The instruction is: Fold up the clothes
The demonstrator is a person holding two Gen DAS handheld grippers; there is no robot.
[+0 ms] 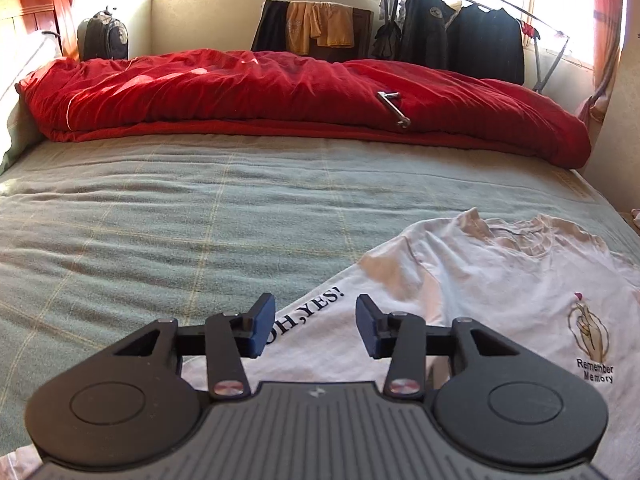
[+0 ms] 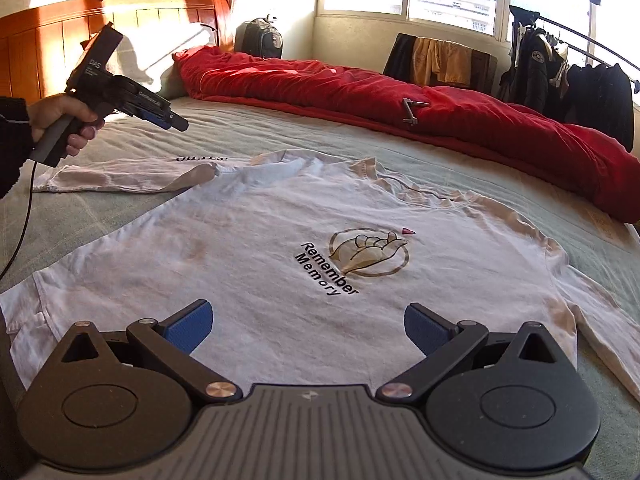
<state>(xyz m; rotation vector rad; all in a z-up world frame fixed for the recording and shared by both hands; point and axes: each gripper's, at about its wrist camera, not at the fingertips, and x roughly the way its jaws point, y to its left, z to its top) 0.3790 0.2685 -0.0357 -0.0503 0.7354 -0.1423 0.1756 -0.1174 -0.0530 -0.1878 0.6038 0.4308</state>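
A white long-sleeved shirt (image 2: 248, 248) lies flat, front up, on the green bed cover (image 2: 400, 152). Its chest print reads "Remember Memory" (image 2: 326, 268). One sleeve (image 2: 120, 174), printed "OH, YES!", stretches out to the left. My right gripper (image 2: 308, 322) hovers over the shirt's lower body, jaws wide open and empty. A hand holds my left gripper (image 2: 176, 122) in the air above that sleeve. In the left wrist view my left gripper (image 1: 316, 326) is partly open over the sleeve (image 1: 320, 344), with nothing between its blue pads (image 1: 264, 326). The shirt's chest (image 1: 500, 280) lies to its right.
A red duvet (image 1: 240, 92) is bunched along the far side of the bed with a metal crank (image 1: 394, 110) lying on it. A wooden headboard (image 2: 80, 36), a backpack (image 1: 104, 38) and a rack of dark clothes (image 1: 480, 40) stand beyond. A cable (image 2: 24, 220) hangs from the left gripper's handle.
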